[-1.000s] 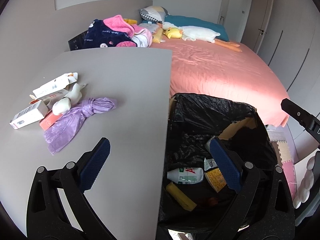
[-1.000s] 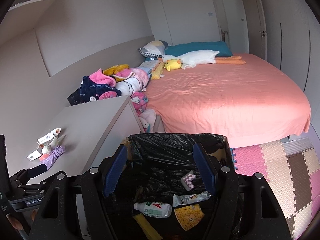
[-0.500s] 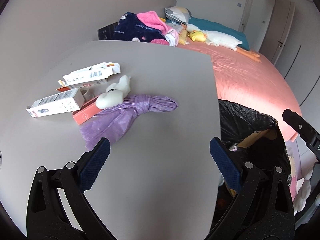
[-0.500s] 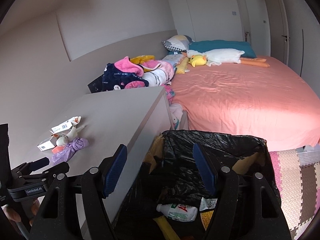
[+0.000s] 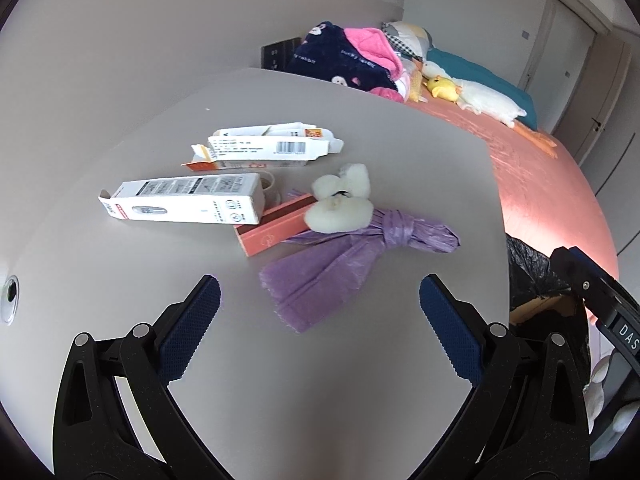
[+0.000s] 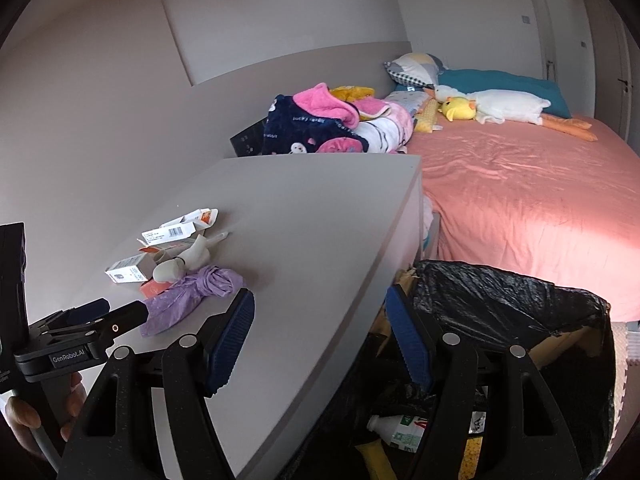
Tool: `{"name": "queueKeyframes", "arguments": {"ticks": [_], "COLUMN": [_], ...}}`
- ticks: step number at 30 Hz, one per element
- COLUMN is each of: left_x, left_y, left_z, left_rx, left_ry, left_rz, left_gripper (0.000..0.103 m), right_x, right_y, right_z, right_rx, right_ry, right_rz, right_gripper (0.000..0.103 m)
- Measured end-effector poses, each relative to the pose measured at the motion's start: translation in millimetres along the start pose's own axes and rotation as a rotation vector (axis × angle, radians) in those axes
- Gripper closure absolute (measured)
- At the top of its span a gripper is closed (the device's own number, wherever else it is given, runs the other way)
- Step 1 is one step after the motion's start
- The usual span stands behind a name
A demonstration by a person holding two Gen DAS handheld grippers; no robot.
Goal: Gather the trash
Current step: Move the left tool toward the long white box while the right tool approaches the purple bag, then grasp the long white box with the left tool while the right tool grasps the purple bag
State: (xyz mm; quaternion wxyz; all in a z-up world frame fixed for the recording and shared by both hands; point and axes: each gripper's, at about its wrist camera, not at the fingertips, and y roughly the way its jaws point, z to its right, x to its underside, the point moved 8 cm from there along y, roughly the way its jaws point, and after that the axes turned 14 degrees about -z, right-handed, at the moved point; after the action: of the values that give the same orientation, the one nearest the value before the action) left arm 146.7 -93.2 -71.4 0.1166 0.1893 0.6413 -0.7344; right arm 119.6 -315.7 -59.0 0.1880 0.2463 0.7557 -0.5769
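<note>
A pile of trash lies on the grey table (image 5: 380, 140): a knotted purple plastic bag (image 5: 340, 264), a long white carton (image 5: 184, 200), an opened white box (image 5: 272, 146), a coral box (image 5: 276, 228) and a white fluffy item (image 5: 340, 204). My left gripper (image 5: 319, 304) stands open just short of the purple bag, with nothing between its fingers. My right gripper (image 6: 320, 308) is open too, over the table's right edge beside the black-lined bin (image 6: 500, 300). A bottle (image 6: 396, 432) and a yellow wrapper (image 6: 376, 460) lie inside the bin. From the right wrist the pile (image 6: 188, 296) shows at left, beyond the left gripper (image 6: 92, 320).
A bed with a pink sheet (image 6: 520, 200) runs along the table's right side, behind the bin. Clothes (image 6: 320, 120) are heaped at the table's far end. Plush toys (image 6: 460, 108) and pillows lie at the bed's head. A hand (image 6: 24, 420) holds the left gripper.
Both views have swung left from the bin toward the table. The left gripper has come over the table and the trash pile is now close in front of it. Both grippers stayed open.
</note>
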Motion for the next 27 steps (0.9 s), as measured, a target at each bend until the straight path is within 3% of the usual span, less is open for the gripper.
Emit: {"name": "queueKeyframes", "arguments": {"ticks": [12,27], "left_x": [-12.6,-39.1], "left_y": [5.7,20.3], "left_z": [-57.6,-105.7], "left_rx": [0.0,0.024], "left_ry": [-0.183,-0.481], "left_rz": [-0.042,-0.156], "left_gripper": [0.006,0.007], "right_x": [-15.5,-19.9], "right_y": [42.4,94.2], "right_z": [-53.3,-89.1], "right_rx": [-0.083,-0.081], "right_ry": [-0.109,-0.173], "right_rz": [-0.078,-0.199], "right_gripper": [0.034,0.034]}}
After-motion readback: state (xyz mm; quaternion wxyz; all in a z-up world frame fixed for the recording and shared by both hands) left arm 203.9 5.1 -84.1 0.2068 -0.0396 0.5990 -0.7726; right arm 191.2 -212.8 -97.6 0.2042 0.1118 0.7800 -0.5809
